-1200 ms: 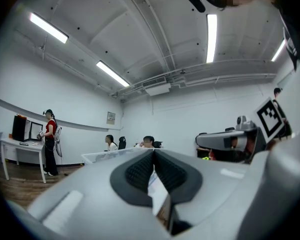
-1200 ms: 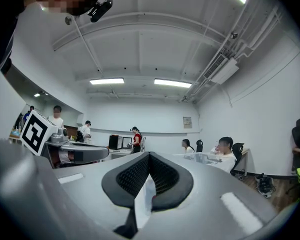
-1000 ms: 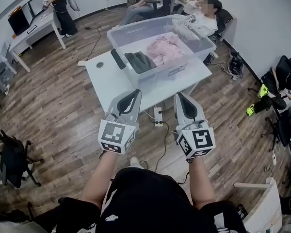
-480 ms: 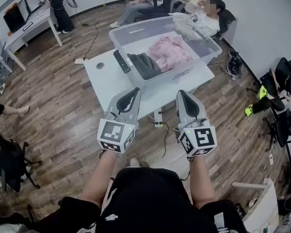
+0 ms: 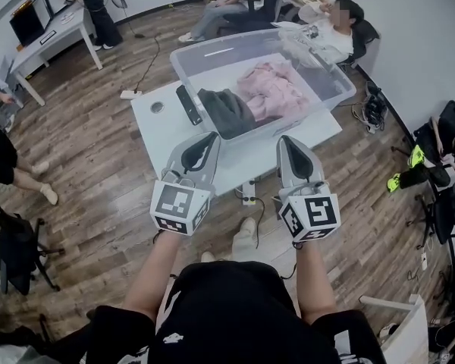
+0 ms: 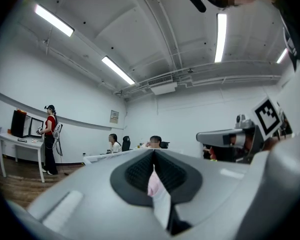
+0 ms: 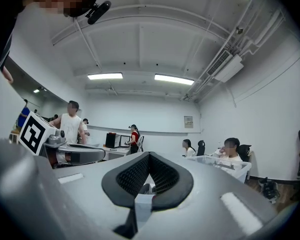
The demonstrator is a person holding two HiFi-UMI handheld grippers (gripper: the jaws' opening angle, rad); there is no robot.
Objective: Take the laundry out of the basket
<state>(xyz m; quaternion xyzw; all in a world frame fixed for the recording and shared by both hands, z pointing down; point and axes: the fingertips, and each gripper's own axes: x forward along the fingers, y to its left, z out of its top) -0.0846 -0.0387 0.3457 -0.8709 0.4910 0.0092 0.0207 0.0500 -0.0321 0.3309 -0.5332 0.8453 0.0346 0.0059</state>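
Laundry point(image 5: 275, 89) in basket point(image 5: 235, 42) on table point(image 5: 164, 133)

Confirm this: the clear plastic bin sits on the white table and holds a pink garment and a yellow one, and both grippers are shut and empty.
Not quite: the head view shows a dark grey garment, not a yellow one, beside the pink garment in the clear plastic bin on the white table. The left gripper and the right gripper are shut and empty.

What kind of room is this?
Probably an office or workroom: there is a desk with computer screens, black office chairs, and bright ceiling lights.
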